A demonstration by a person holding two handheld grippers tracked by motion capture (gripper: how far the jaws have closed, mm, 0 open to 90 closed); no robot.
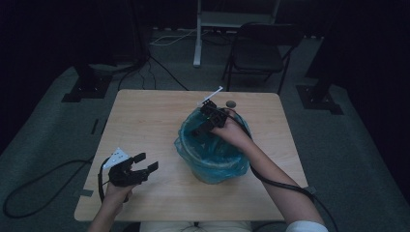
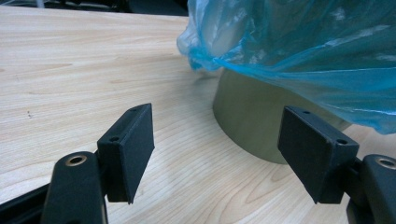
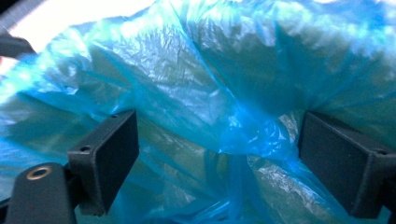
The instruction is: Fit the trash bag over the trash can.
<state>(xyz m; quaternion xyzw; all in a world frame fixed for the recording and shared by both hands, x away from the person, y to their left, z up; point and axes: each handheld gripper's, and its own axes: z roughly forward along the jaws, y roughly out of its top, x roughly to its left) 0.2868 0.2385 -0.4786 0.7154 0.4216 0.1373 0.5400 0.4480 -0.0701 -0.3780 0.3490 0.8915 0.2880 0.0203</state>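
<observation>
Here, the right gripper reaches jaws apart and grasping nothing down into the blue bag lining the bin near the surface's middle, while the left gripper, likewise released, waits beside the near-left corner.

The worktop is a square slab of pale wood with a plain grain, standing on a grey carpeted floor. A small bin lined with a blue plastic bag stands on it, right of the middle, its base flat on the wood. A small round dark object, too small to make out, lies near the far edge, just beyond the bin.
</observation>
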